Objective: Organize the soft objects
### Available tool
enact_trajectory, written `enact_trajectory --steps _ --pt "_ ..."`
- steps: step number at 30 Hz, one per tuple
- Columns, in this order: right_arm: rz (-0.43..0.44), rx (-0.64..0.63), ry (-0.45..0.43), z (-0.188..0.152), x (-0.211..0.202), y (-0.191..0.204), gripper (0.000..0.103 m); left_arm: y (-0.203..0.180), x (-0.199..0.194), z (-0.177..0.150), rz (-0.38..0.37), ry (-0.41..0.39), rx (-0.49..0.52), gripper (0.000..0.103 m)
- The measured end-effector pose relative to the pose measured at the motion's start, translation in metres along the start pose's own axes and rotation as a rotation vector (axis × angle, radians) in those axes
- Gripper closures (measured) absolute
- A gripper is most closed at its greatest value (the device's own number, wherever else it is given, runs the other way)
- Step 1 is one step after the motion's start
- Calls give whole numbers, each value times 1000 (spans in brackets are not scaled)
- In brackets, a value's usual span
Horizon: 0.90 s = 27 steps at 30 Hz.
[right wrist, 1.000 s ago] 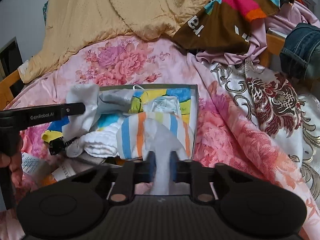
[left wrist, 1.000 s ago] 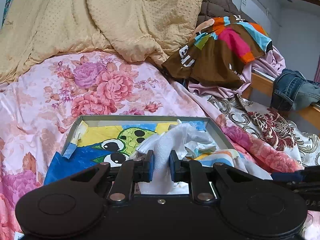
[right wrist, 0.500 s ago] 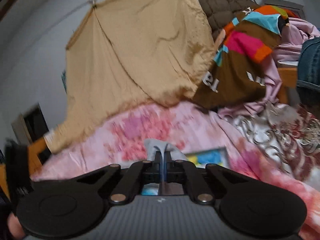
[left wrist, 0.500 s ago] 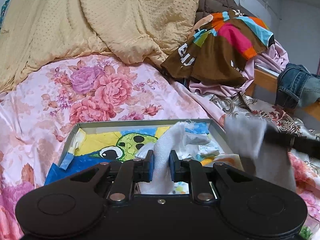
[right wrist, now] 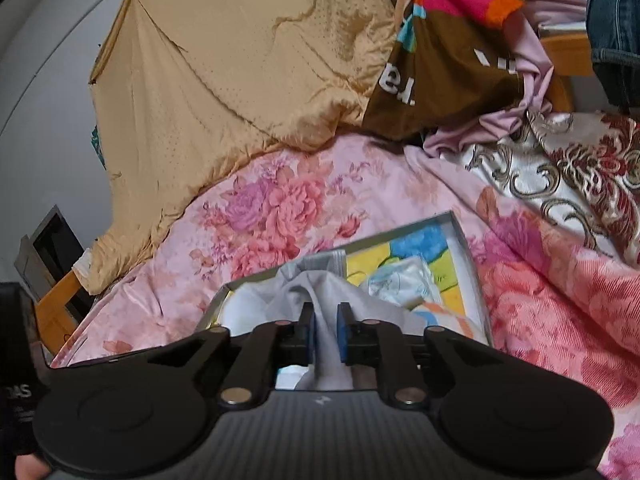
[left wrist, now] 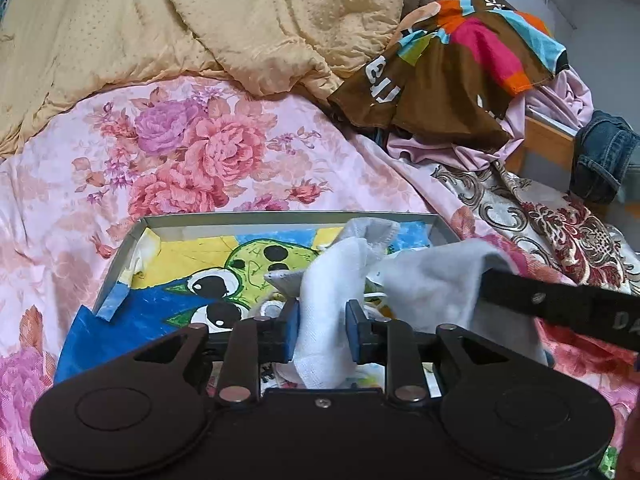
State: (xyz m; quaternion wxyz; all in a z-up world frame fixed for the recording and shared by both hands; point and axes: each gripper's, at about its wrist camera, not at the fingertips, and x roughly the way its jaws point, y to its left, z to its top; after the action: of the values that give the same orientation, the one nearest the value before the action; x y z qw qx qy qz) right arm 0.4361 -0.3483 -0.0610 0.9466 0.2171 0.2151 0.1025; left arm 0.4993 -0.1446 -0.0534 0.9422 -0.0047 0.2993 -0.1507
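A white sock stands between the blue pads of the left gripper in the lower middle of the left wrist view; the jaws are opening, and a narrow gap shows on each side of the cloth, so the grip is released with the sock still between the pads. The sock rises over a shallow grey box that lies on the bed, its floor lined with a yellow, blue and green cartoon picture. Just right of the white sock, a grey sock hangs from the right gripper's black finger, which enters from the right edge of that frame. In the right wrist view, the same grey sock runs between the blue pads of the right gripper at lower centre; these jaws are opening too, and whether the pads still press the cloth cannot be told. Beyond it the box holds a pale folded packet and a striped cloth. The box sits on a pink floral bedsheet. A tan quilt fills the upper left of both frames, a brown garment with bright stripes lies at upper right, and blue jeans hang at the right edge.
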Motion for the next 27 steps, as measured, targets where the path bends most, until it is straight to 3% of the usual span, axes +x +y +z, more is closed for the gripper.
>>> enact_trajectory --steps 3,8,18,23,27 --pt "-9 -10 10 -1 1 3 66 0 -8 0 1 -5 -8 62" --pt "-19 -22 9 1 -11 9 49 6 -27 -4 17 -20 -46 38" --pt "-60 -89 -48 10 -68 31 14 14 -81 -8 60 -74 -114 17" --pt "-73 -130 -75 2 -102 48 5 12 -123 -10 54 -121 -144 5" --pt "-74 -140 -97 -6 -129 60 0 7 -155 -17 51 -149 -134 2"
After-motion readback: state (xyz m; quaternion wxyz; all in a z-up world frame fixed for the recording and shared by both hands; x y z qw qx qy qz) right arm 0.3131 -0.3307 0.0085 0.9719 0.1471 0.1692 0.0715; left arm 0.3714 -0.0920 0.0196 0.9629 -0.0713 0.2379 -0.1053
